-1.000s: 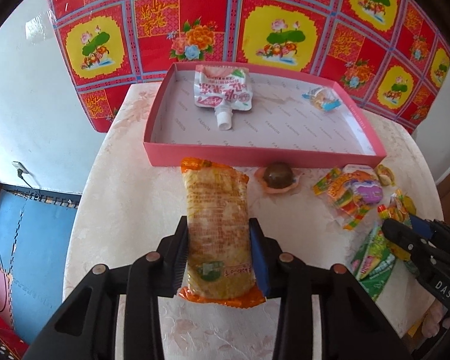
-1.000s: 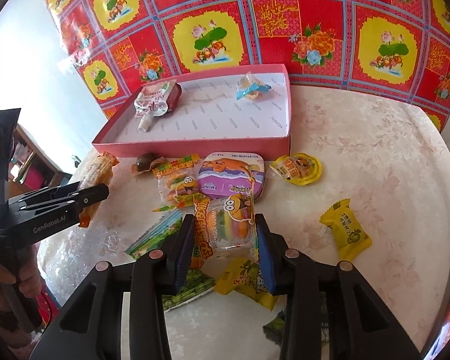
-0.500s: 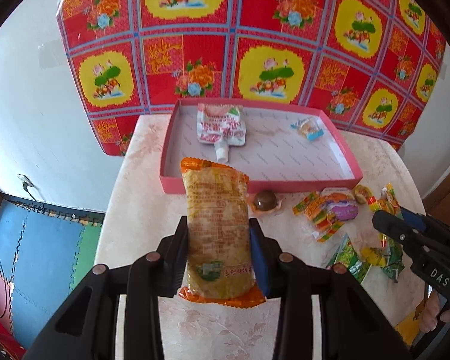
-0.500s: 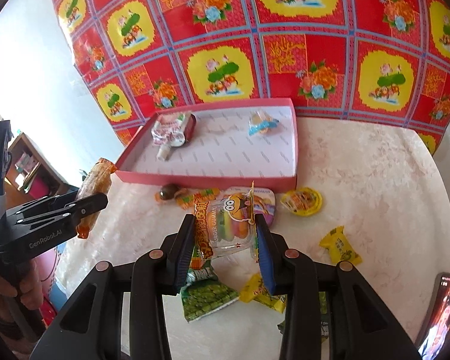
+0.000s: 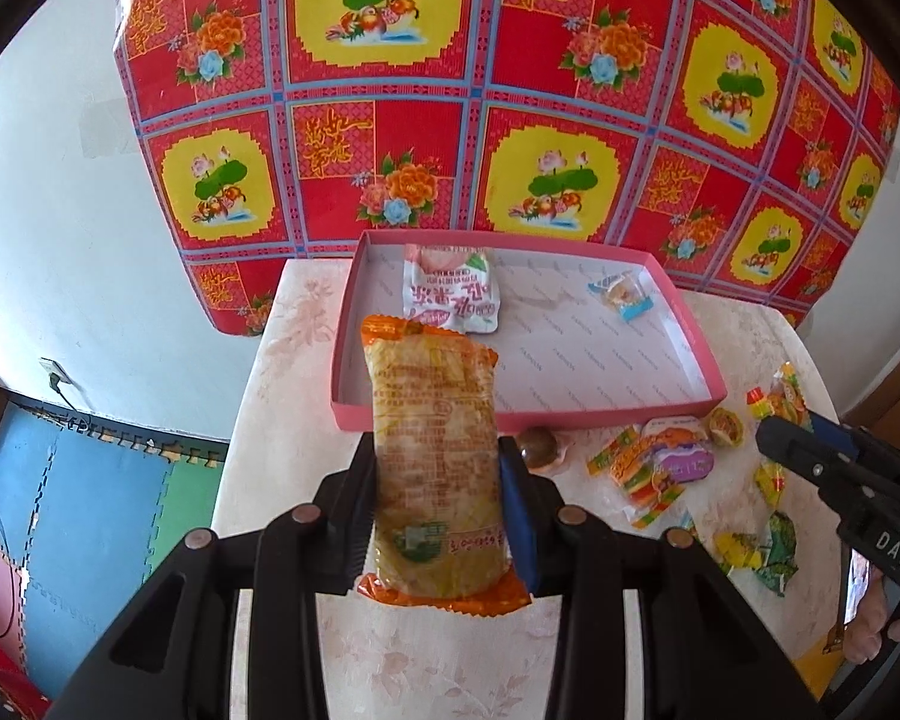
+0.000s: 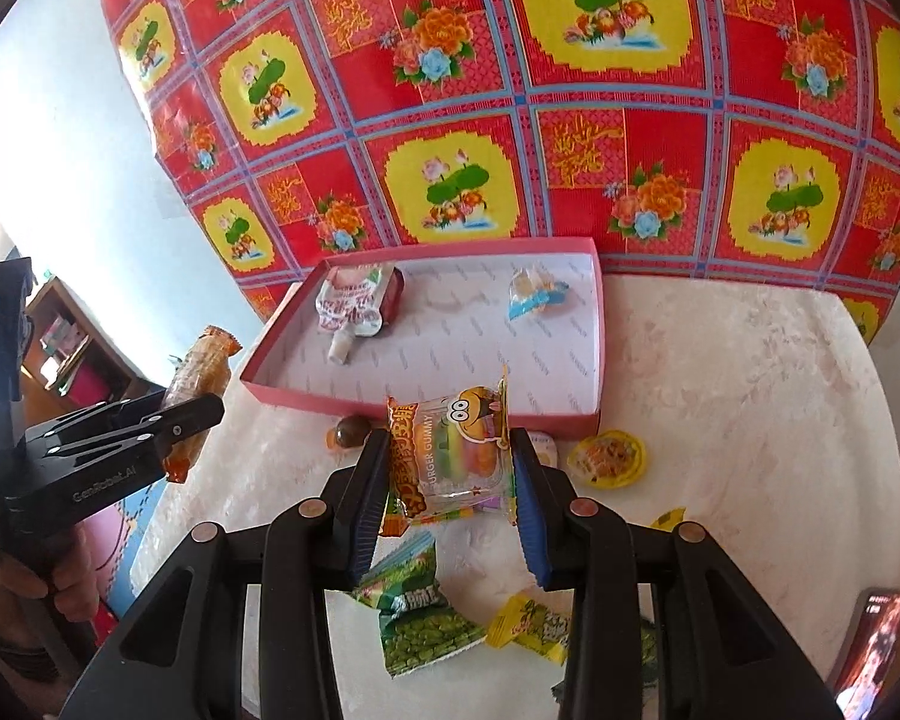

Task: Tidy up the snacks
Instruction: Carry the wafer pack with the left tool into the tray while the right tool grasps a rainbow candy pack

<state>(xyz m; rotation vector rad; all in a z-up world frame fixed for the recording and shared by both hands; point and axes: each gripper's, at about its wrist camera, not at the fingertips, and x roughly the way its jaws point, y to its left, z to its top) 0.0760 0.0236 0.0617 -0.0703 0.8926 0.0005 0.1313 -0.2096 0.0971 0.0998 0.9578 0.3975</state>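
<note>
left tool [image 5: 438,504] clamps orange pack [image 5: 435,456], long axis toward pink tray [image 5: 699,360] ahead | right tool [image 6: 450,480] clamps gummy pack [image 6: 456,456], tray ahead too

Spouted pouch [image 5: 453,293] lower end behind the orange packet [image 5: 435,468]; packet print blurred, unreadable.

Left gripper [image 5: 441,516] was clamped on the long orange snack pack [image 5: 435,468], held lengthwise above the table [image 5: 282,420]. Pink tray [image 5: 699,360] beyond held a white spout pouch [image 5: 453,294] and a small blue-edged candy [image 5: 621,295]. Loose snacks [image 5: 660,468] lay right of the pack, with the right gripper [image 5: 777,433] reaching in over them.
</note>
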